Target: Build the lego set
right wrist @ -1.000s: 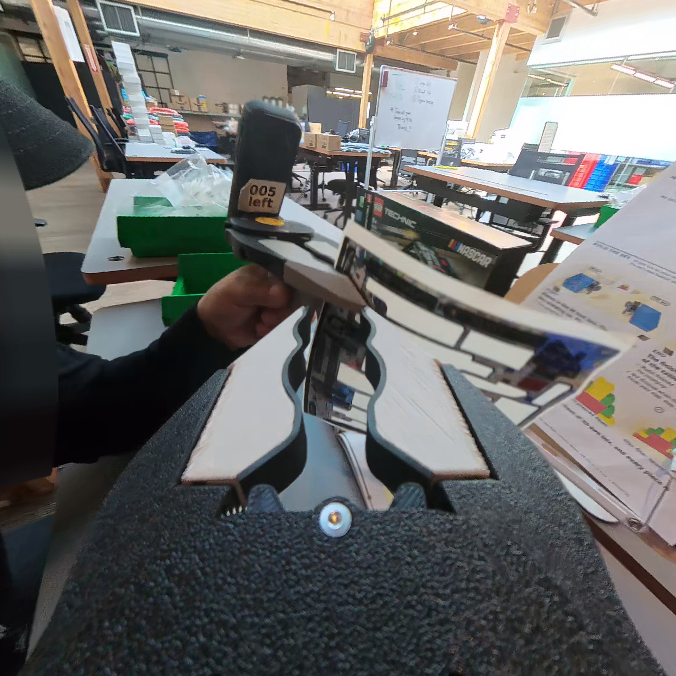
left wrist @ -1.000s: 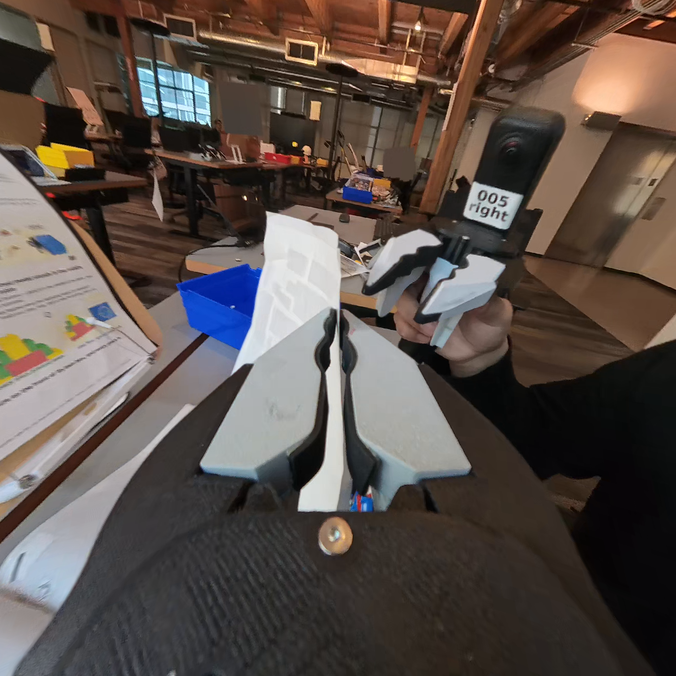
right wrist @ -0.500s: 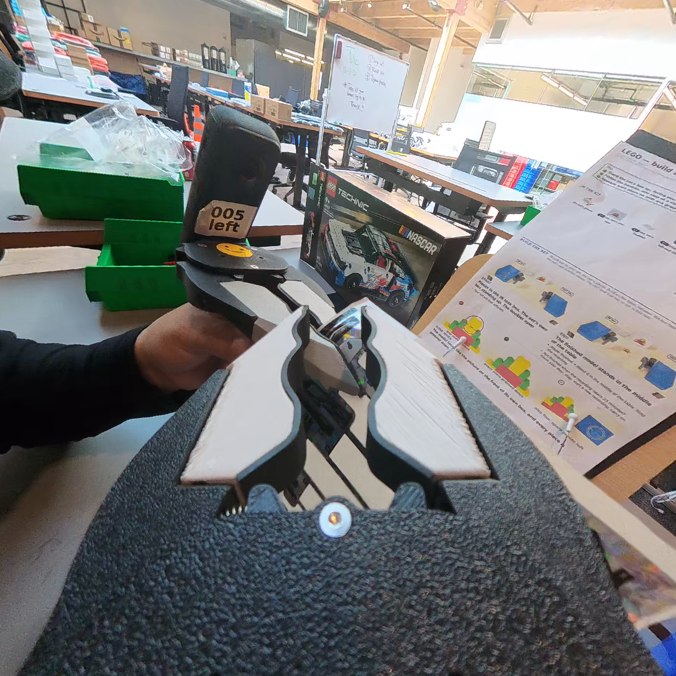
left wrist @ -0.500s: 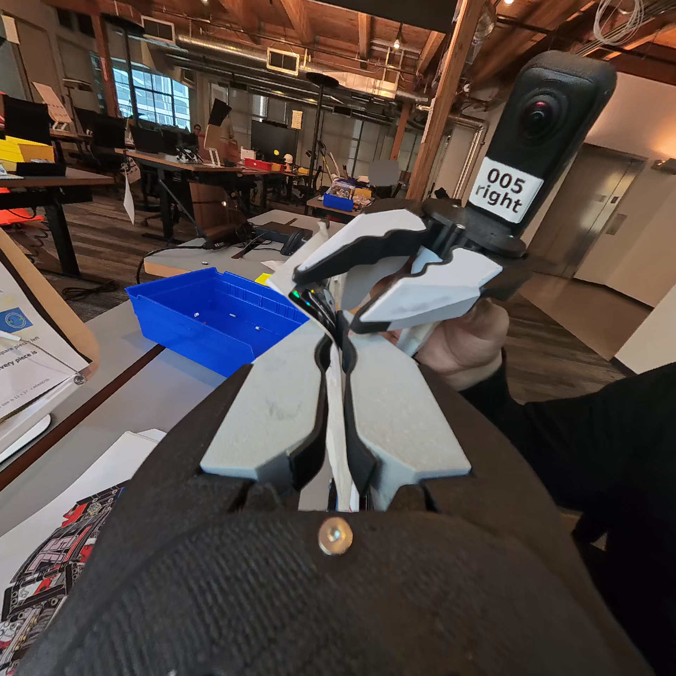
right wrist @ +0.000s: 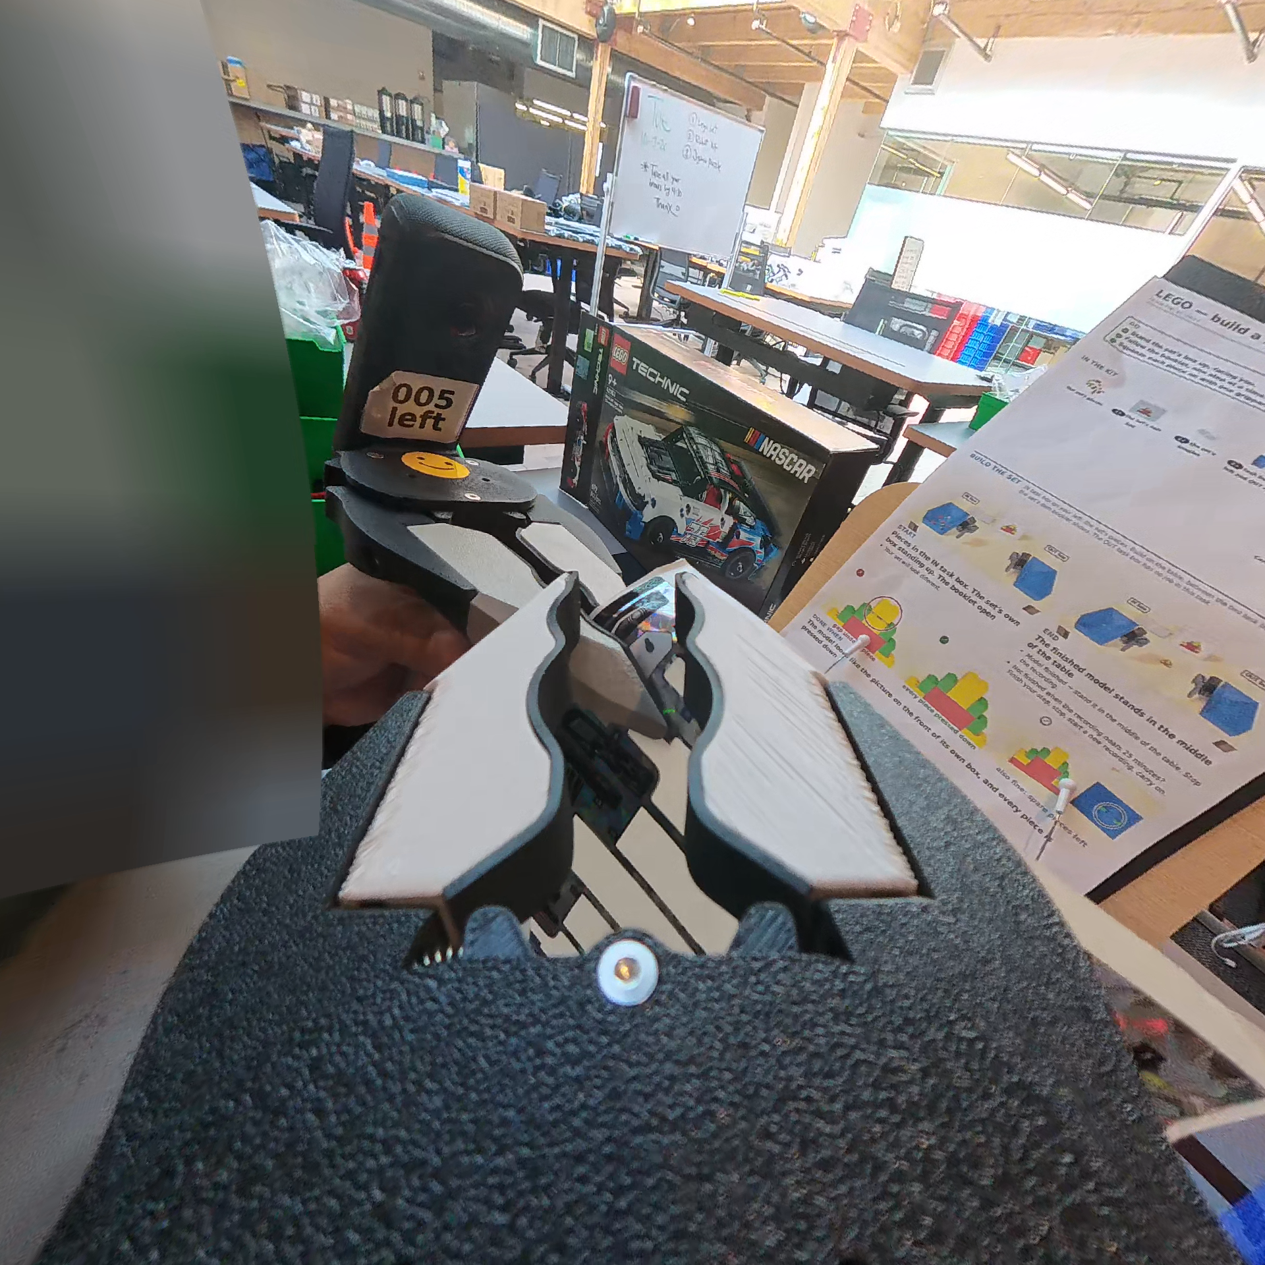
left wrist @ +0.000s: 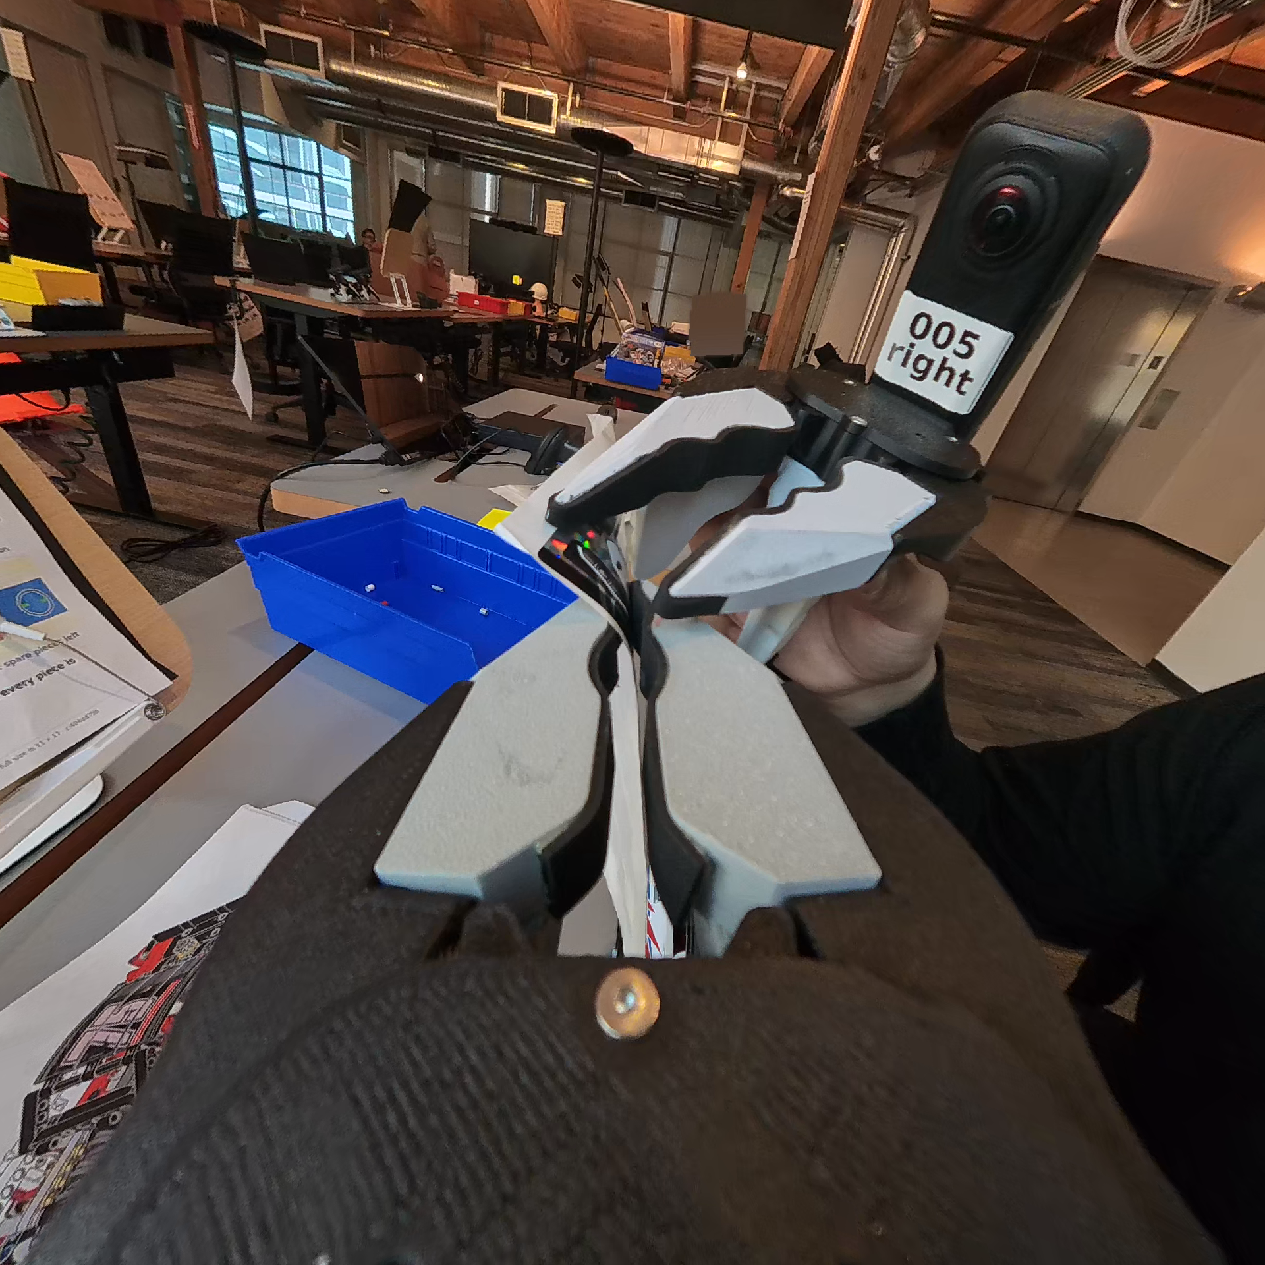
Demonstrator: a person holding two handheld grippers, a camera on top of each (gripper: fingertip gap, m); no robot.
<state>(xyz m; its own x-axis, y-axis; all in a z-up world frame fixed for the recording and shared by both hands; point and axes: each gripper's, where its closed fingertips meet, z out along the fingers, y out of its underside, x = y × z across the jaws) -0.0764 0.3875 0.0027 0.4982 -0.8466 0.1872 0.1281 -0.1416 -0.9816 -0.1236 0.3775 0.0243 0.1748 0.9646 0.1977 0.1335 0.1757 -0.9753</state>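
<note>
My left gripper [left wrist: 630,619] is shut on a thin sheet [left wrist: 626,787] with a white back and a glossy printed face, held on edge between its jaws. The sheet's free end [left wrist: 585,547] curls over past the fingertips. My right gripper [left wrist: 609,554] is open, its jaws straddling that curled end from the right. In the right wrist view my right gripper [right wrist: 624,589] is open around the glossy end [right wrist: 650,609], with the left gripper [right wrist: 640,691] pointing in between its jaws. Whether the right jaws touch the sheet I cannot tell.
A blue bin [left wrist: 411,595] with a few tiny parts sits on the grey table. The set's box [right wrist: 691,479] stands behind. An instruction page on a board [right wrist: 1061,582] leans at the right. A printed sheet [left wrist: 89,1061] lies on the table at lower left. Some 4 cm of space lies between my two pairs of fingers.
The left gripper has swung right with the sheet. The sheet's upright end has curled over. The right gripper came in from apart and now has its open jaws around that end.
</note>
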